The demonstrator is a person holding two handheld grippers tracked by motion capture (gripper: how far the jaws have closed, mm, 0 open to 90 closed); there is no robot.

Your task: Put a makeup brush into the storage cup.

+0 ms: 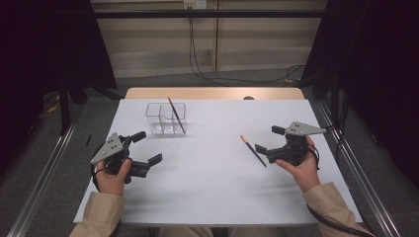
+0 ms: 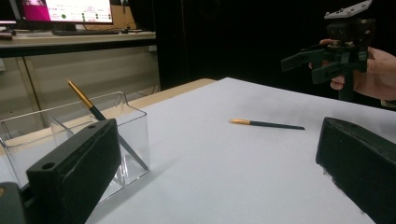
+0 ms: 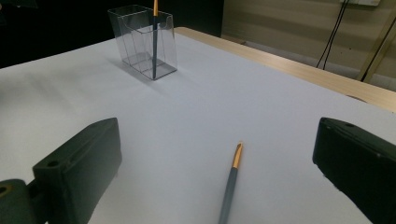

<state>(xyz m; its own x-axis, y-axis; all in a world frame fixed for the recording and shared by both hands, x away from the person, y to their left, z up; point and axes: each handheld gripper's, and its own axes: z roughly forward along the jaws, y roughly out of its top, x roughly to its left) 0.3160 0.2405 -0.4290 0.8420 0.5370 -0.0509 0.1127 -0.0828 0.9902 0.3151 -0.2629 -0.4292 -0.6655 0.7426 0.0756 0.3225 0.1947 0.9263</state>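
A dark pencil (image 1: 253, 150) with an orange end lies flat on the white surface (image 1: 212, 187), at about 3 o'clock from the middle, just beside the right gripper (image 1: 269, 140) and touching neither jaw. That gripper's jaws stand wide and hold nothing; in the right gripper view the pencil (image 3: 229, 186) lies between them, orange end pointing away. The left gripper (image 1: 147, 147), at about 8 o'clock, is likewise wide and empty. A clear plastic holder (image 1: 154, 109) stands near 11 o'clock with a second pencil (image 1: 176, 115) leaning tilted inside it, well apart from the loose one.
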